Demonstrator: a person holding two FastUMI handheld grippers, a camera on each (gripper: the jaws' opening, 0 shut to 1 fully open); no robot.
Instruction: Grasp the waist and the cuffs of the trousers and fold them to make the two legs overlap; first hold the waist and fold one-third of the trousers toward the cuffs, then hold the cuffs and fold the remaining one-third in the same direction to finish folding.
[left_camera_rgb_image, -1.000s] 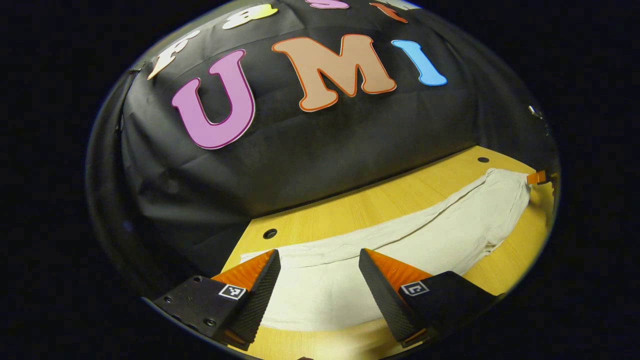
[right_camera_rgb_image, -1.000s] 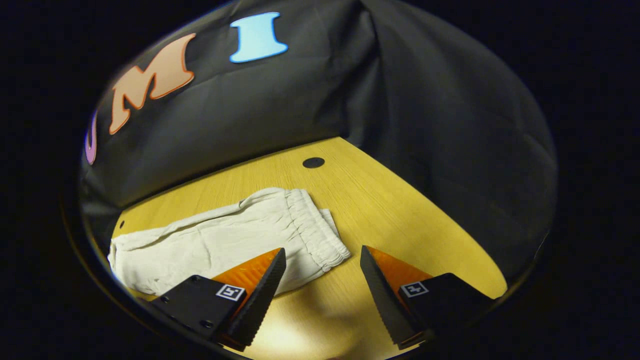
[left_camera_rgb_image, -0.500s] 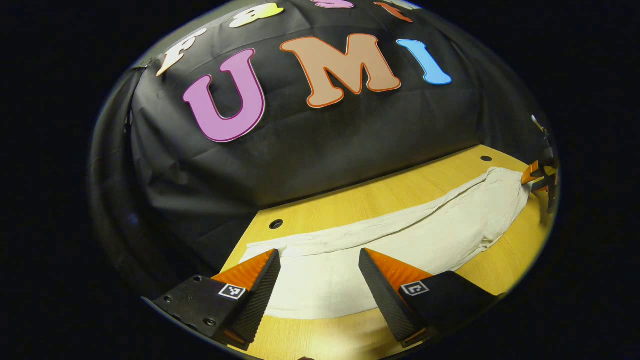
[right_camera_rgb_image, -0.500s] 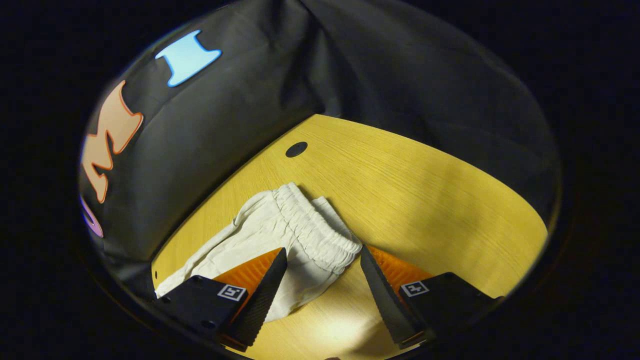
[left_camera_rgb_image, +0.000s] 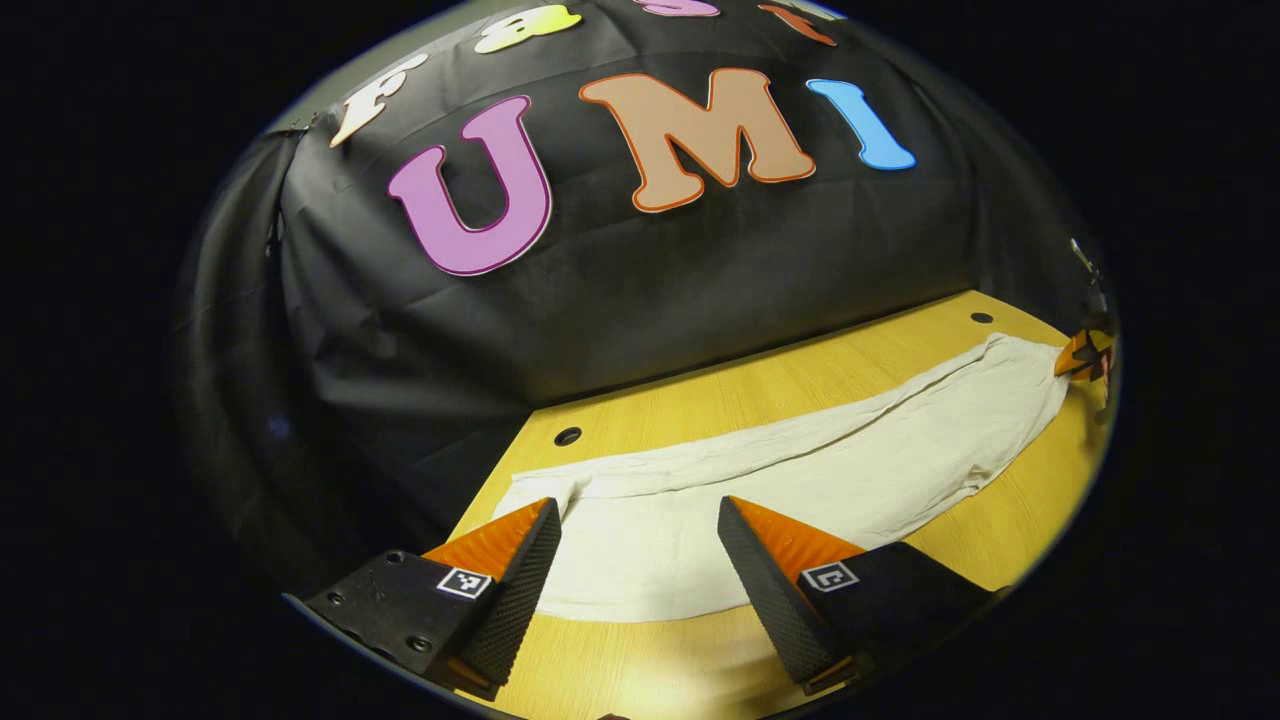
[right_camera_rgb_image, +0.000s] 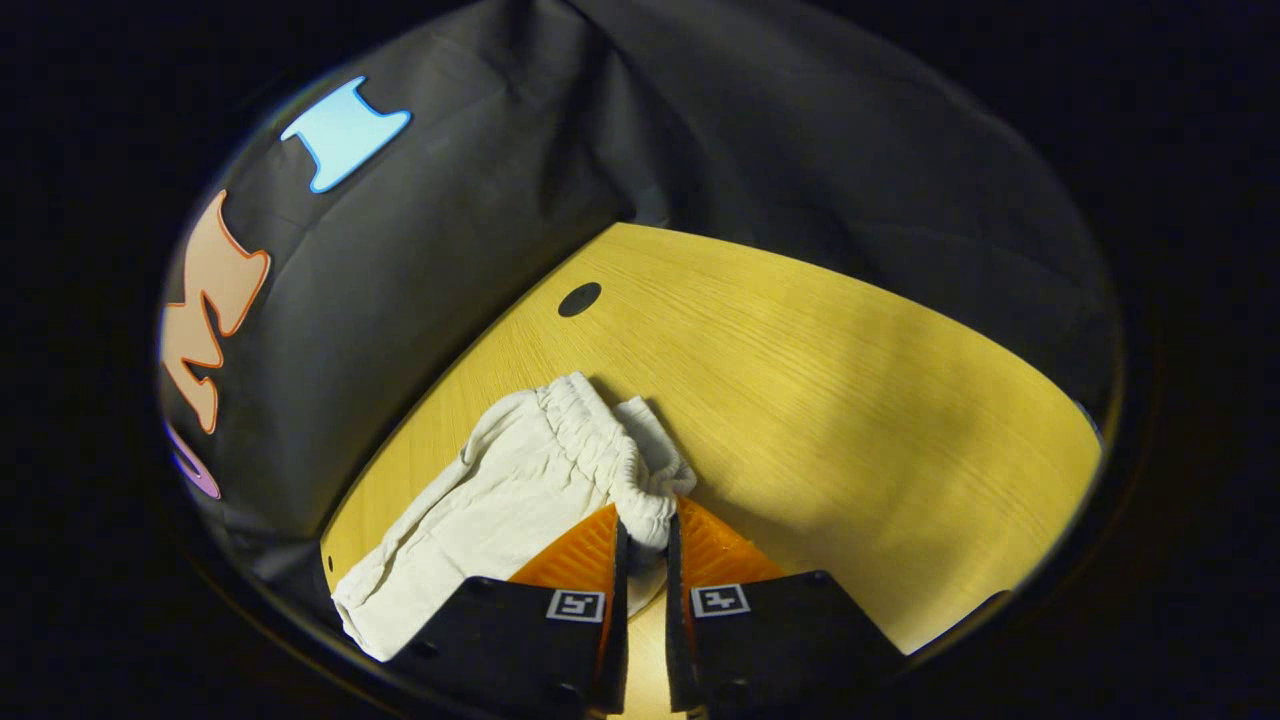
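Leg-overlap step: right gripper clamps waistband at trousers' 3 o'clock end; left gripper wide over cuffs, must close next.

left gripper fingers spread wide; right gripper fingers pinched together.

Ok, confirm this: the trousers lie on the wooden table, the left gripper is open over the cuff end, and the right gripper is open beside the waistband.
One thing is wrong: the right gripper is not open. In the right gripper view it is shut on the waistband. The rest holds: the trousers lie on the wooden table, and the left gripper is open over the cuff end.
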